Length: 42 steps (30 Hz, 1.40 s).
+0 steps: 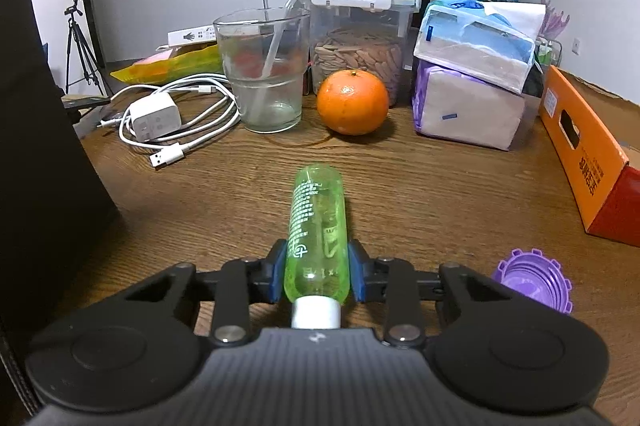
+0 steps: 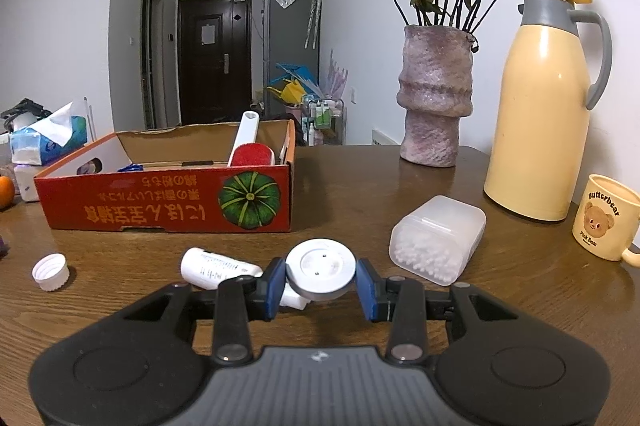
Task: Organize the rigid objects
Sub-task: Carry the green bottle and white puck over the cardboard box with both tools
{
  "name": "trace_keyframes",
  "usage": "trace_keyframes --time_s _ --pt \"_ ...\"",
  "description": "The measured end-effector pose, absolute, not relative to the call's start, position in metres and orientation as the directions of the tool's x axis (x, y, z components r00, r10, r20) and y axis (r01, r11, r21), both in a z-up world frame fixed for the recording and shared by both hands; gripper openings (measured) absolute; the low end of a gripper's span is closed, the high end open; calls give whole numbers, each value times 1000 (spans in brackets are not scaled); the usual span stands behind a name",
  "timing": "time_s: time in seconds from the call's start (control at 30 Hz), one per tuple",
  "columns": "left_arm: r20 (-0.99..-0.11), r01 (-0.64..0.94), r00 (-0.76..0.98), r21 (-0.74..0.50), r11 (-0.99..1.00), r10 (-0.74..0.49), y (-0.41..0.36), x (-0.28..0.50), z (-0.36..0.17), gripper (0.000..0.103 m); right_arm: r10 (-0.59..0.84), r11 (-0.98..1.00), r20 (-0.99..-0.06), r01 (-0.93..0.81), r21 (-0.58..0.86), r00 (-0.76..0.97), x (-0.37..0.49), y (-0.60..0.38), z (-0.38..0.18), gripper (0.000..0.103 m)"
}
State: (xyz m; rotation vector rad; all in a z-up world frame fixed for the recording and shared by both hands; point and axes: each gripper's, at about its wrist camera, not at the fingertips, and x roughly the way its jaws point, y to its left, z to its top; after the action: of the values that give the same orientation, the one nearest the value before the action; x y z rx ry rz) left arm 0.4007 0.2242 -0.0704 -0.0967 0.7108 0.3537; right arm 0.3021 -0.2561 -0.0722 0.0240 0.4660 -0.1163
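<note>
In the left wrist view a clear green bottle point(image 1: 318, 218) with a white cap end lies lengthwise along my left gripper point(image 1: 316, 260), whose blue pads press on both its sides just above the wooden table point(image 1: 420, 186). In the right wrist view my right gripper point(image 2: 320, 276) is shut on a white round disc-shaped object point(image 2: 320, 264), tilted up between the pads. An orange-and-red cardboard box point(image 2: 160, 202) with a pumpkin print stands beyond it and holds a red-and-white lint roller point(image 2: 250, 146). The same box point(image 1: 580, 154) shows at the right of the left view.
A white bottle point(image 2: 216, 268) lies by the right gripper, with a white cap point(image 2: 50, 271) and a cotton-swab container point(image 2: 438, 240) nearby. A vase point(image 2: 434, 98), thermos point(image 2: 540, 114) and mug point(image 2: 604, 218) stand right. Ahead of the left gripper: orange point(image 1: 352, 102), glass point(image 1: 266, 66), charger point(image 1: 156, 116), tissue packs point(image 1: 472, 74), purple cap point(image 1: 532, 280).
</note>
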Motion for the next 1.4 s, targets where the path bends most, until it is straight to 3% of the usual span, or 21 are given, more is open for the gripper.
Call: trace_keyframes --time_s 0.6,1.4 --pt "-561 -307 789 -8 952 250 179 360 -36 32 -58 996 -421 80 34 905 294 -255 -65 38" --pt "-491 -131 867 -57 990 86 57 329 -6 32 94 995 -355 -71 76 930 283 -235 -36 38"
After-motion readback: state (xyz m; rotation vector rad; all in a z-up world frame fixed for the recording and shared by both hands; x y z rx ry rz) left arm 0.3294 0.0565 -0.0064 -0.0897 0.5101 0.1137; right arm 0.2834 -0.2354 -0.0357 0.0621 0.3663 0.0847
